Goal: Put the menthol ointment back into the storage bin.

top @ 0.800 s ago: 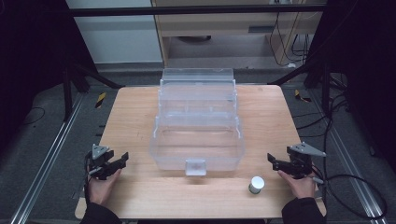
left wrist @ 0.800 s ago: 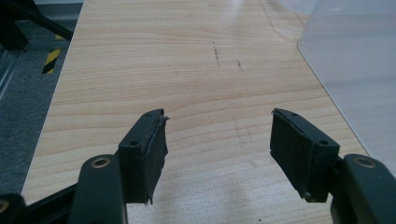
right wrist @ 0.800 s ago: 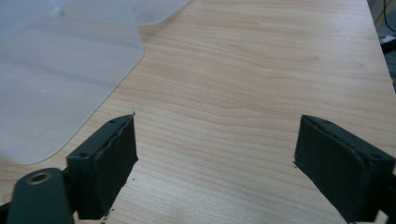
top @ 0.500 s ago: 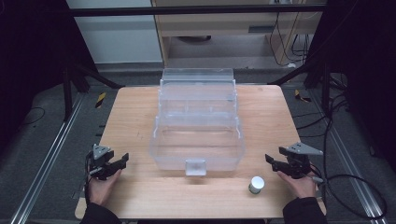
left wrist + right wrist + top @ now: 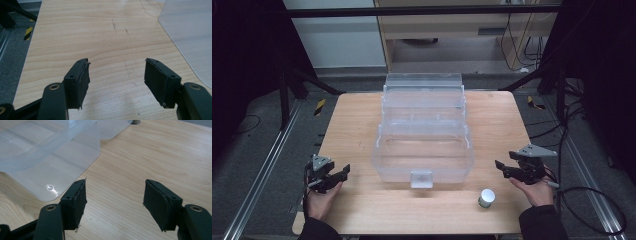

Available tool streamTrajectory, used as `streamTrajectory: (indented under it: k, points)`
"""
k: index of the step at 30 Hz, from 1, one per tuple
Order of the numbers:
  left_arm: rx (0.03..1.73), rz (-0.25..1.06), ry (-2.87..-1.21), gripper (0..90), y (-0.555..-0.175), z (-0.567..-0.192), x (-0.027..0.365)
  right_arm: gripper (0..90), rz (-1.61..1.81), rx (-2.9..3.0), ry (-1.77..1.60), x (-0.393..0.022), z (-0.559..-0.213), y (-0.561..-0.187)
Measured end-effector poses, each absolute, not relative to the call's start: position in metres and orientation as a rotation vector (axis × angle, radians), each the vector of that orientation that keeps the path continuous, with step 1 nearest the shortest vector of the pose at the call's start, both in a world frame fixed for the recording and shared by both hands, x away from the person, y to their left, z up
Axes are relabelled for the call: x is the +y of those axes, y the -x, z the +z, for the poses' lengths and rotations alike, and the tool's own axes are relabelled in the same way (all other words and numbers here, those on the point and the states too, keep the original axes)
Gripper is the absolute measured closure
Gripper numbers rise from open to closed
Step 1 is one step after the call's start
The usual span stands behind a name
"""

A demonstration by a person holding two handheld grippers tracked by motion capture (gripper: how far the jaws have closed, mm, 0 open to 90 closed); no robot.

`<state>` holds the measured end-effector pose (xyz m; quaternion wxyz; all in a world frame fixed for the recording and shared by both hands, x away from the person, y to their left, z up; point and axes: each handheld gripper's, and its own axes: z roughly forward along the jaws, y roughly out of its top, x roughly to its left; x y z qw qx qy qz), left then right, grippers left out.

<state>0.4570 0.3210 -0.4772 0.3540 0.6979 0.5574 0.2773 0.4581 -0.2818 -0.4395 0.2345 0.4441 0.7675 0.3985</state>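
Slightly shifted toward the table's right edge since a moment ago, the right gripper [image 5: 510,170] hovers low with its jaws apart and nothing between them. Just inward of it, near the front edge, stands the small white cylinder [image 5: 486,198]. At the front-left corner the left gripper [image 5: 338,175] also gapes empty. Between them, mid-table [image 5: 352,115], sits the clear plastic box [image 5: 424,132].

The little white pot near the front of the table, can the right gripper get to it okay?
Probably yes. The little white pot stands alone on the bare table, in front of the clear box and apart from it. The right gripper is close by with open, empty jaws, and nothing lies between them.
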Motion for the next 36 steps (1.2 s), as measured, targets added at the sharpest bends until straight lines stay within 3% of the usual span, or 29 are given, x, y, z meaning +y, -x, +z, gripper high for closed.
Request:
streamTrajectory:
  k: [20,36]
  points:
    - [1.434,0.709,-1.816,36.6,-0.457,-0.477,0.319,36.3,0.972,2.264,-1.048,-0.262,-0.386,-0.458]
    - [1.430,0.700,-1.817,36.9,-0.457,-0.477,0.319,32.5,0.821,2.496,-0.949,-0.238,-0.386,-0.458]
